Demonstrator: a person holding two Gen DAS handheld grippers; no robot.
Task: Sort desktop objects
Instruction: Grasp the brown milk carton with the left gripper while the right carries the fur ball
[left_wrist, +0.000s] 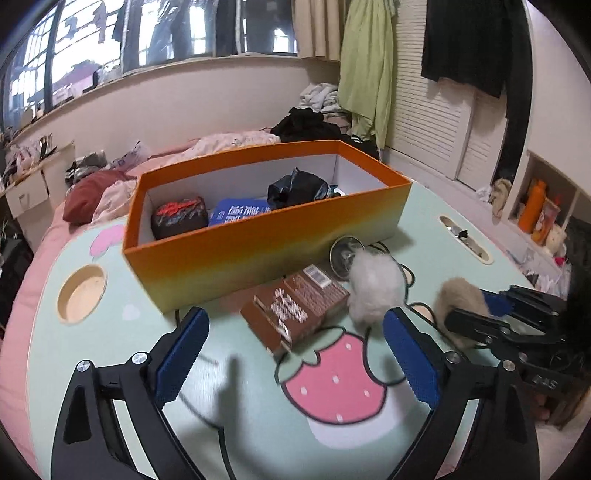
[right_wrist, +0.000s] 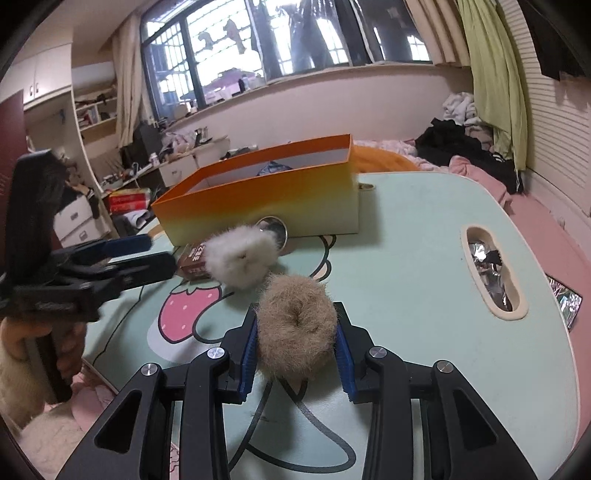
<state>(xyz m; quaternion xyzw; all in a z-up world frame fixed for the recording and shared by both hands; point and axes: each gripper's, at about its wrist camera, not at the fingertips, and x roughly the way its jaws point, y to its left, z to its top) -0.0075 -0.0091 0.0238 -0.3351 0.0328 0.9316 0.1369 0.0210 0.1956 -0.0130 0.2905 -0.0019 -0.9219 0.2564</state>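
While the left gripper (left_wrist: 291, 354) hangs wide open near the orange cardboard box (left_wrist: 266, 236), the right gripper (right_wrist: 295, 347) clasps the fluffy tan hair scrunchie (right_wrist: 293, 328) on the mint-green table (right_wrist: 406, 266), farther from that box than the white fluffy scrunchie (right_wrist: 240, 256).

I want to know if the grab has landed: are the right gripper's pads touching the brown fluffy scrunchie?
Touching. In the right wrist view both blue pads of the right gripper press into the fur of the brown scrunchie, with no gap on either side.
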